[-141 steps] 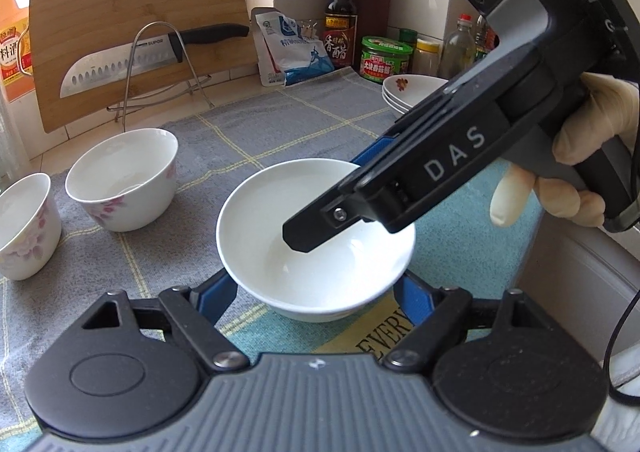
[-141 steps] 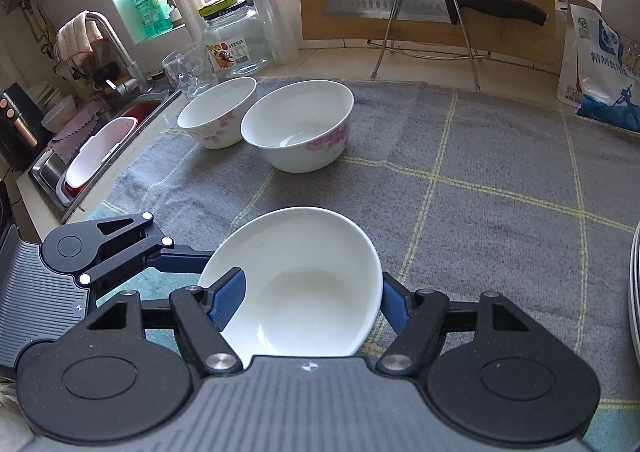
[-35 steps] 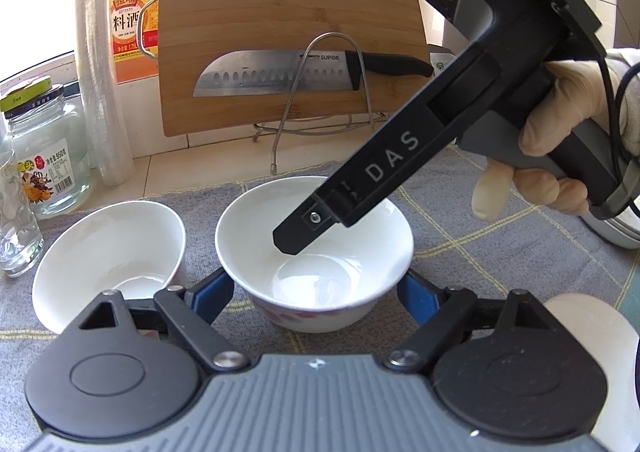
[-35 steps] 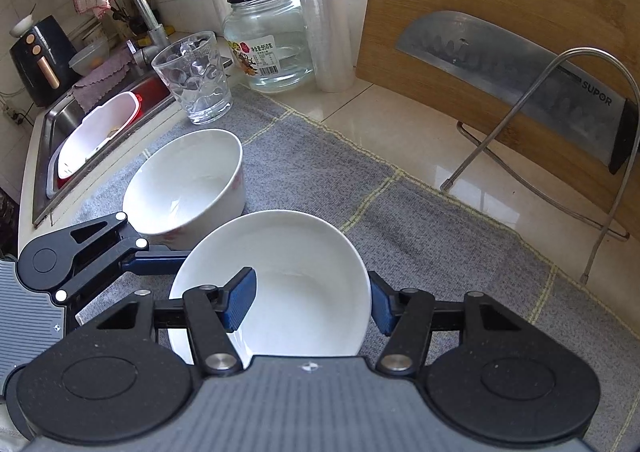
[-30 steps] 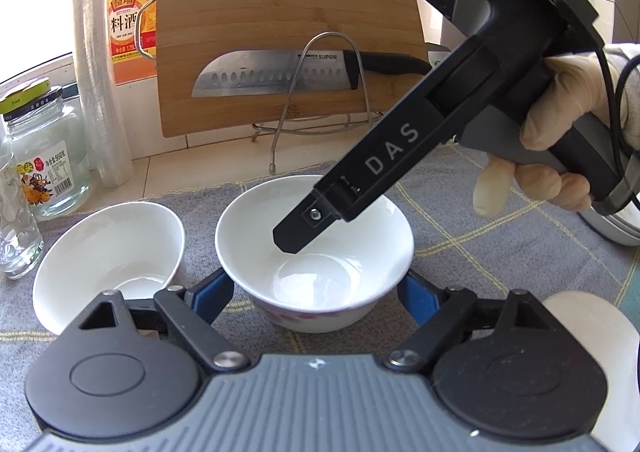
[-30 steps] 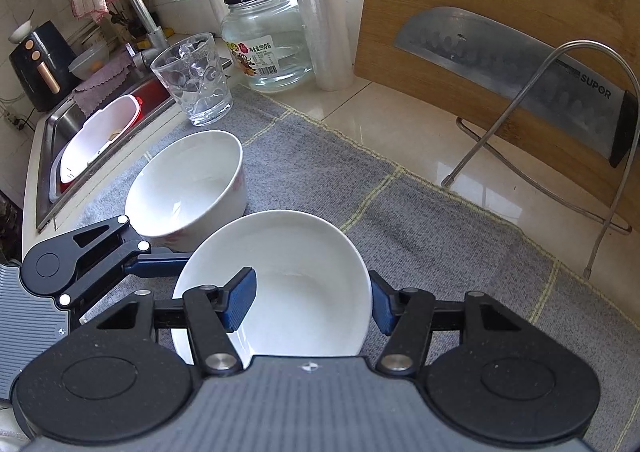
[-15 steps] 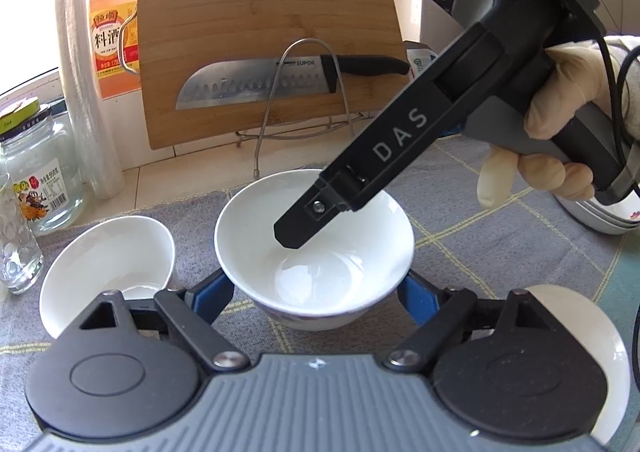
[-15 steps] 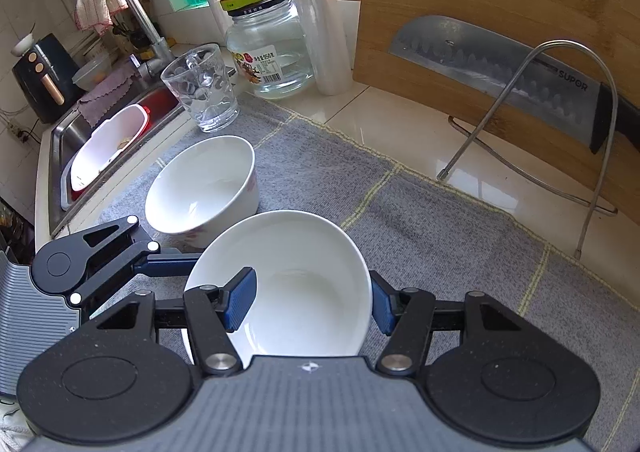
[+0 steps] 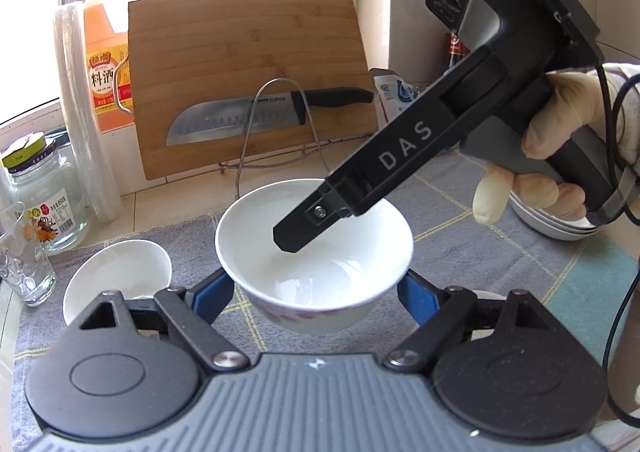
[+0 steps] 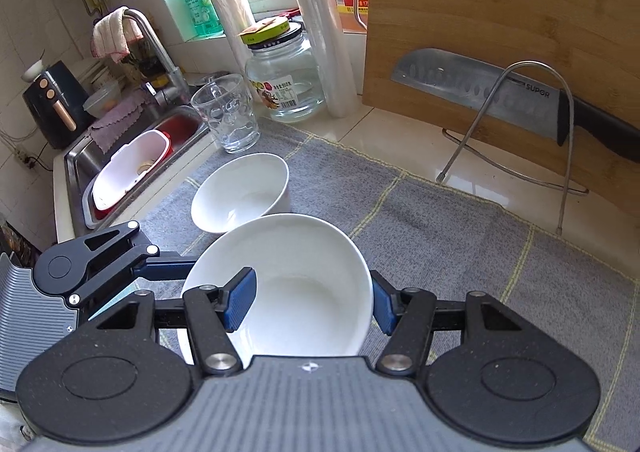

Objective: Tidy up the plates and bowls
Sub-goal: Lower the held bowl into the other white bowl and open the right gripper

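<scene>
I have a white bowl [image 9: 316,252] with a pink floral print low on its outside, carried clear of the grey cloth [image 9: 480,252] that covers the worktop. It is glazed ceramic: stiff, smooth, likely slippery and quick to chip, so I judge the rim and upper wall the safest hold. My left gripper [image 9: 316,284] spans it, blue pads on opposite sides of the outer wall, jaws clenched on the bowl. My right gripper [image 10: 308,302] pinches the near rim instead, one pad inside the bowl and one outside, jaws tight on that wall. Both tools point downward at a slant, the right one more steeply; in the left view a gloved hand [image 9: 560,156] grips its handle.

Just beyond sits a second white bowl [image 10: 240,192] on the cloth, which I take for the nesting target. Further off are a drinking glass [image 10: 228,116], a glass jar [image 10: 284,80], and a bamboo cutting board [image 9: 248,72] with a knife [image 9: 256,116] resting on a wire stand against it.
</scene>
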The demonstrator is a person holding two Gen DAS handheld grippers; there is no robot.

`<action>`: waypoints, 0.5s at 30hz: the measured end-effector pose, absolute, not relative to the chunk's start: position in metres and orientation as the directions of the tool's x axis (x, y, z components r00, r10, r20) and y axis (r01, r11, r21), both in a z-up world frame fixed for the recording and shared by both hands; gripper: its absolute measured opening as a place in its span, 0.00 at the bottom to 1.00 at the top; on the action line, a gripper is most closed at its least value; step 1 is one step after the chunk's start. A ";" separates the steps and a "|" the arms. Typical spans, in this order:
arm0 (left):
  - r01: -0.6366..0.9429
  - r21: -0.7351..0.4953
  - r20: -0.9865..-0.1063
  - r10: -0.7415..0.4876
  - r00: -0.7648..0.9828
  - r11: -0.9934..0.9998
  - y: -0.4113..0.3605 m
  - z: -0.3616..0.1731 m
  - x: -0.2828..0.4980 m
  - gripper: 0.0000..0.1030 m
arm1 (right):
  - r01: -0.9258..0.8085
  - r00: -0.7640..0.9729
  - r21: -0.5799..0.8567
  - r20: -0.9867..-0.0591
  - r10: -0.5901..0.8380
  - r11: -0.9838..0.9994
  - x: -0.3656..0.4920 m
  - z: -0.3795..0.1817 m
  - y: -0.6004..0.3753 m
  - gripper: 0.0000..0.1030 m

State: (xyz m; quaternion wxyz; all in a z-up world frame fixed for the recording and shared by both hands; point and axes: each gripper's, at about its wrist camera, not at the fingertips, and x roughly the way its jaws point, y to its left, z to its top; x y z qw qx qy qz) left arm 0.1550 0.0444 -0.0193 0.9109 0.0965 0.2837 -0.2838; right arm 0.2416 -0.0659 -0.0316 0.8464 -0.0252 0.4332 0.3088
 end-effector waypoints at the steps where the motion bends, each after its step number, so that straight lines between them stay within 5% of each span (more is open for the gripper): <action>1: 0.576 0.014 -0.569 -0.467 0.677 0.818 0.045 -0.017 0.152 0.86 | -0.541 0.435 0.228 -0.748 0.502 0.810 0.238 -0.031 -0.067 0.64; 15: 0.637 0.008 -0.560 -0.524 0.642 0.771 0.038 -0.005 0.106 0.86 | -0.499 0.474 0.217 -0.742 0.474 0.839 0.180 -0.023 -0.083 0.64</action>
